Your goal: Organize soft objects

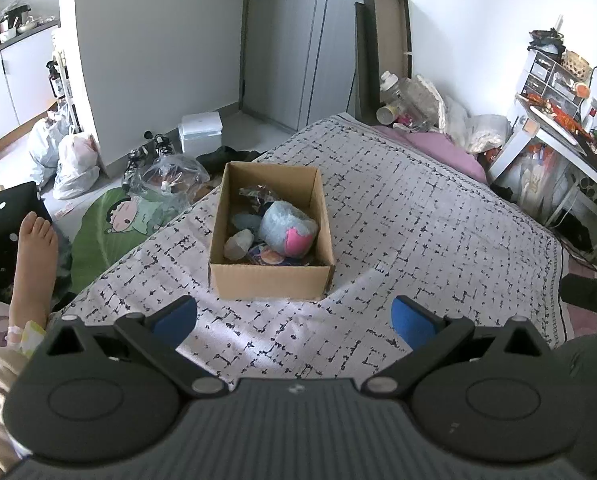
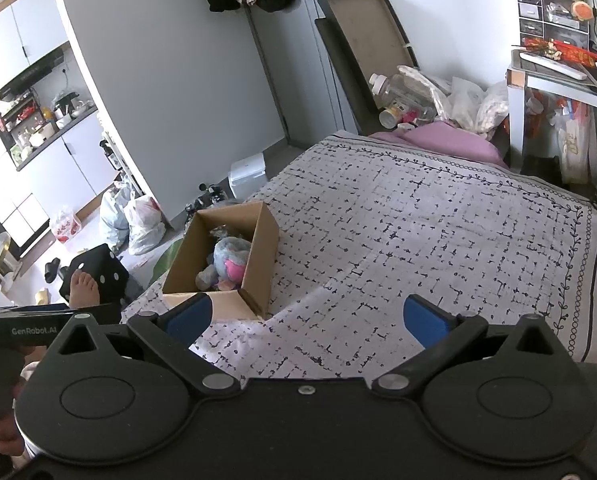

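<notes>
An open cardboard box [image 1: 270, 280] stands on the patterned bed cover [image 1: 418, 220]. Inside lie a grey-blue plush toy with a pink patch [image 1: 286, 230], a small grey soft piece [image 1: 238, 243] and a crinkled plastic wrapper [image 1: 256, 194]. My left gripper [image 1: 294, 318] is open and empty, just in front of the box. In the right wrist view the box [image 2: 258, 248] sits to the left, with the plush [image 2: 230, 260] inside. My right gripper [image 2: 306, 318] is open and empty above the bed cover [image 2: 438, 240], to the right of the box.
A person's bare foot [image 1: 34, 248] rests at the bed's left edge. Plastic bags [image 1: 74, 160] and a white bin [image 1: 200, 130] stand on the floor. Bottles and bags [image 1: 414, 108] pile at the bed's far end. A cluttered desk [image 1: 558, 132] stands to the right.
</notes>
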The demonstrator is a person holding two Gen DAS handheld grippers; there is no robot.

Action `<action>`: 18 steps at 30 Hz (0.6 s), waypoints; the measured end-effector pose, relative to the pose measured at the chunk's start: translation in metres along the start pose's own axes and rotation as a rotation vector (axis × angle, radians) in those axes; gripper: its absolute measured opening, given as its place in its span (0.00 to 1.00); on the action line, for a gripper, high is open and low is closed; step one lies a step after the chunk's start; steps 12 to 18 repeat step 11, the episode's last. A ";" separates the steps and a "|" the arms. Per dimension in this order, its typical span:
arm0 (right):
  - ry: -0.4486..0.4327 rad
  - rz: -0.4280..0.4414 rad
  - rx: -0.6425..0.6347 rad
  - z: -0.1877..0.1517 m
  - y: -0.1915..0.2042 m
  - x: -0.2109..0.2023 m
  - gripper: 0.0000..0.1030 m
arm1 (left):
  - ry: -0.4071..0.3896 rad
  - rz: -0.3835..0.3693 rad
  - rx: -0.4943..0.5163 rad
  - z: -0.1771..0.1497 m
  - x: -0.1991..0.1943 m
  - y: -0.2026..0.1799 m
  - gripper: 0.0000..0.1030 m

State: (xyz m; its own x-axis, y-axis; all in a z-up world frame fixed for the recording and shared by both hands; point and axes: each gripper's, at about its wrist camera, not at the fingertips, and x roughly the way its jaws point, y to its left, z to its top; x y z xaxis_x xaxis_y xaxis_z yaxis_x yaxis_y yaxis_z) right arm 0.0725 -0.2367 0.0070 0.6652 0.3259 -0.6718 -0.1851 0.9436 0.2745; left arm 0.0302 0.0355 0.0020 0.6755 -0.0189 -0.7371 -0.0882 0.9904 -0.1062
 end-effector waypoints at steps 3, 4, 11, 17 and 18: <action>0.006 -0.002 -0.002 -0.002 0.000 0.003 1.00 | -0.002 -0.003 -0.001 -0.001 -0.001 0.002 1.00; 0.008 -0.002 -0.003 -0.002 0.000 0.003 1.00 | -0.002 -0.002 -0.002 -0.001 -0.001 0.002 1.00; 0.001 -0.039 -0.012 -0.001 -0.005 0.005 1.00 | -0.009 -0.008 0.006 -0.001 0.001 0.009 1.00; 0.001 -0.039 -0.012 -0.001 -0.005 0.005 1.00 | -0.009 -0.008 0.006 -0.001 0.001 0.009 1.00; 0.001 -0.039 -0.012 -0.001 -0.005 0.005 1.00 | -0.009 -0.008 0.006 -0.001 0.001 0.009 1.00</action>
